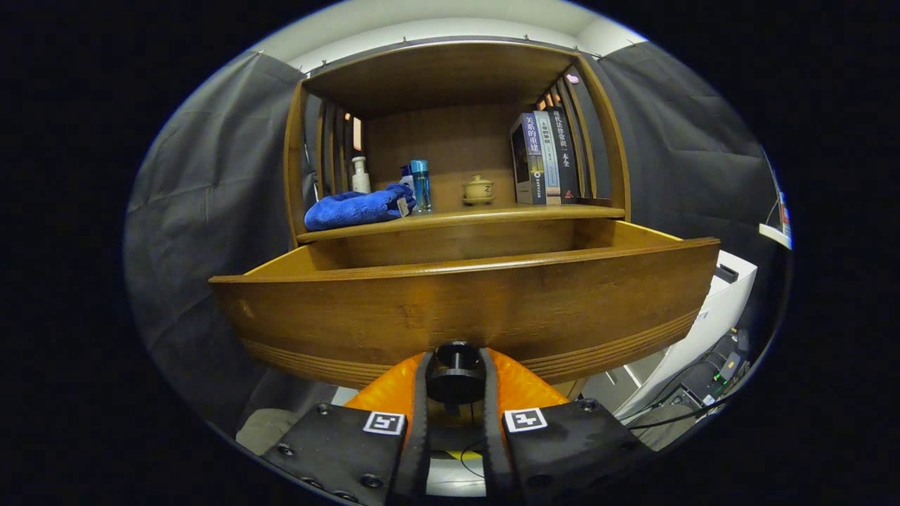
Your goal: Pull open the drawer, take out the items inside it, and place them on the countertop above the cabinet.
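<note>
tool: my tool [455, 376] sits low and centred, fingers closed in on the dark round drawer knob [455, 371], one finger pressing each side of it
drawer: drawer [464, 309] is pulled out toward me; its wooden front stands right ahead of the fingers and spreads wide to both sides of them
inside drawer: I can't tell what's in there, the front panel hides the contents from down here
counter: counter [457, 219] runs just above and beyond the open drawer, under the cabinet's upper shelf
on counter, beyond and left of tool: blue cloth [358, 209] bunched up, white bottle [360, 176] behind it, blue bottle [420, 185] just beside the cloth's right end
on counter, straight beyond tool: small lidded jar [478, 190], standing apart from the bottles
on counter, beyond and right of tool: books [545, 158] upright, against the slatted side
right of drawer: white box [717, 309], cables lower down
</note>
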The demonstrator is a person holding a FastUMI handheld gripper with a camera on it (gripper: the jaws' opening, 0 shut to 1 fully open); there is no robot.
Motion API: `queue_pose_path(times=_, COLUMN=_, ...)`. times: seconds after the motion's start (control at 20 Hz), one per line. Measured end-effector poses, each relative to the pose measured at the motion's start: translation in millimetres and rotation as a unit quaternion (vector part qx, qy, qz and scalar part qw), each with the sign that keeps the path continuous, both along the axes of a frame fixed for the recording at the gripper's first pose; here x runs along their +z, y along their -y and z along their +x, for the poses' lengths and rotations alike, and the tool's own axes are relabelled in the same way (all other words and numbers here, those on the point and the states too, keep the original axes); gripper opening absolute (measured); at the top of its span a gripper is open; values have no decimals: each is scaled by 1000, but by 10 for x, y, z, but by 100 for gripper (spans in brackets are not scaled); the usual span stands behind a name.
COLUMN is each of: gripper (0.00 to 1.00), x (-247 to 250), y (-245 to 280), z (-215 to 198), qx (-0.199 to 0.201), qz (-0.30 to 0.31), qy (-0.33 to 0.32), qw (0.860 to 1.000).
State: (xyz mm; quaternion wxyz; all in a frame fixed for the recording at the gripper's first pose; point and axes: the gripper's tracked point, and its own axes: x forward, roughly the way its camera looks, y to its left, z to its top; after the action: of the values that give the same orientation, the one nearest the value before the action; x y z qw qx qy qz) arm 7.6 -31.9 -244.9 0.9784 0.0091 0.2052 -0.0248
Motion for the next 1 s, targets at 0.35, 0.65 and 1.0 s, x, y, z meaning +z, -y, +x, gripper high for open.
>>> queue_pose_path(times=0.35, gripper=52, x=-7, y=22, z=20, qx=-6, qz=-7, qy=-3, qw=1000)
queue_pose_path(times=0.65, gripper=91, x=321, y=-52, z=-116, qx=12, qz=-16, qy=29, qw=999)
queue_pose_path(times=1.0, gripper=96, x=1927, y=-73, z=939, qx=60, qz=-37, qy=60, qw=996)
